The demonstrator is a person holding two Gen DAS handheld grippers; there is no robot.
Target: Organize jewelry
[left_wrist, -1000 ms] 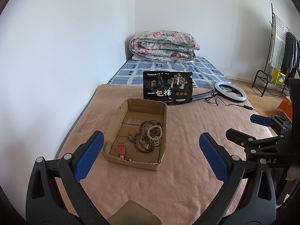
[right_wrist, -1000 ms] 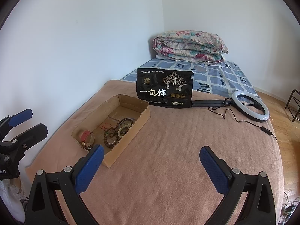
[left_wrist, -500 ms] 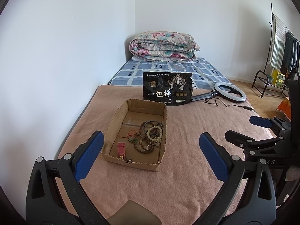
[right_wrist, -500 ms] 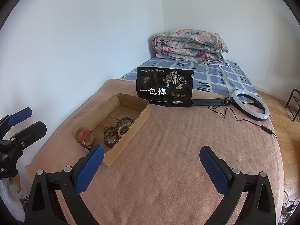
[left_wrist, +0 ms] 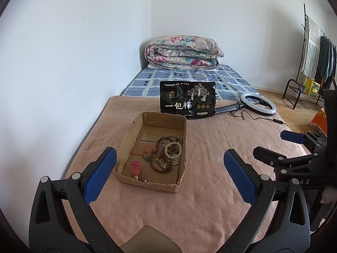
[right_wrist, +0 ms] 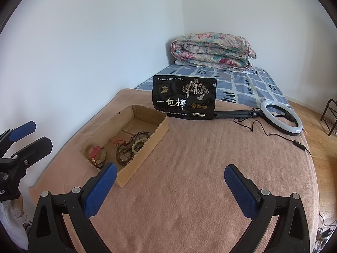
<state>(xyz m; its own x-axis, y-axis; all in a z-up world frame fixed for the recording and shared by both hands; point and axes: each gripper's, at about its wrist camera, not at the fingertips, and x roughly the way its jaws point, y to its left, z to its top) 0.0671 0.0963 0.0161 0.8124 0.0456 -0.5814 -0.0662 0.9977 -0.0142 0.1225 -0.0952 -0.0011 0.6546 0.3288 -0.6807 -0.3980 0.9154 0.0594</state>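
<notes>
Meanwhile both tongs (left_wrist: 169, 171) (right_wrist: 169, 186) stay released, edging nearer the cardboard box (left_wrist: 181, 139).

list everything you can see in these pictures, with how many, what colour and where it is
cardboard box: one, brown, open-topped, on the blanket near the wall side
bead bracelets: several, brown, cream and dark, tangled inside the box
red strap: one, red, at the near end of the box
blanket: one, pinkish tan, covering the near part of the bed
black pouch: one, black with white lettering, upright behind the box
ring light: one, white ring on a black handle, lying right of the pouch
folded quilt: one, floral, at the far end of the bed
clothes rack: one, black, far right
left tool: open, blue pads
right tool: open, blue pads
</notes>
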